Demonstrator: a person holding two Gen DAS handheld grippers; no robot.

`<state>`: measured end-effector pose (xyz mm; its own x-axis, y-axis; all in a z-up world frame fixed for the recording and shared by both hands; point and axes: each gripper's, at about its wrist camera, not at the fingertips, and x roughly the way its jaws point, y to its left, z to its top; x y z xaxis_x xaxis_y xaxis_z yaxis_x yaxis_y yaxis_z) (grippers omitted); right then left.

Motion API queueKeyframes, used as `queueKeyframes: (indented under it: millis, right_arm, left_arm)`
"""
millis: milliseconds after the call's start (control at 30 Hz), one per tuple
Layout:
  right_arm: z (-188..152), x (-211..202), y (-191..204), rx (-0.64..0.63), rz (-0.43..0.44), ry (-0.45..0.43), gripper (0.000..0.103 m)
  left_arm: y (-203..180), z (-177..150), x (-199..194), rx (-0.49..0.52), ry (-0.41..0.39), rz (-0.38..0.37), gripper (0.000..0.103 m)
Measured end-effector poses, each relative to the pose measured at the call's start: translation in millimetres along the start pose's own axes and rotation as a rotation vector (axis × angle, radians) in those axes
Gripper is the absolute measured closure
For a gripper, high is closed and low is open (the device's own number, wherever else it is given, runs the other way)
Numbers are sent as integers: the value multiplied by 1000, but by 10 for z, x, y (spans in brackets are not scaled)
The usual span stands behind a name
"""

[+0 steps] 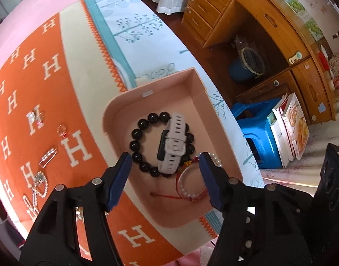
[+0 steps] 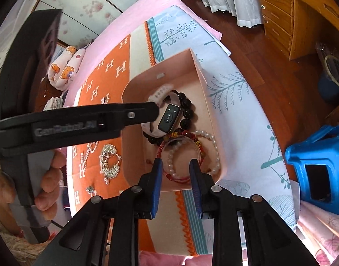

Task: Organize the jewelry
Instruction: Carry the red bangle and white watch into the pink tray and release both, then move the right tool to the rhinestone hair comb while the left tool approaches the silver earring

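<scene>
Jewelry is seen split between a pink box (image 1: 198,84) on the bed, holding a watch (image 1: 172,146), bead bracelet (image 1: 138,133) and pearl strands, and the orange blanket (image 1: 58,88), where a light, limp, slippery silver necklace (image 2: 109,159) is judged best pinched at its bunched middle. The left gripper (image 1: 165,178) is held spread wide and empty over the box; the right gripper (image 2: 175,185) hovers at the box's near edge, parted and empty.
</scene>
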<state>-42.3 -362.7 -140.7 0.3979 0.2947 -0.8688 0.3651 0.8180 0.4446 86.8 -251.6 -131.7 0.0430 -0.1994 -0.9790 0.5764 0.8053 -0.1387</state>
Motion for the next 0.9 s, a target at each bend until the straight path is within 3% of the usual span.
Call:
queueKeyframes:
  millis: [333,667,900]
  right_arm:
    - [29,-18,270,-86,-23,25,78]
    - [57,13,786,-260,-23,62,78]
    - [69,111,1187,-391,-7,99,78]
  left_arm:
    - [312,-366,-576,-85,-93,37,43]
    - [533,-832,-981,-105,-180,77,43]
    - [777,-1061,-1229,-194,-235,108,43]
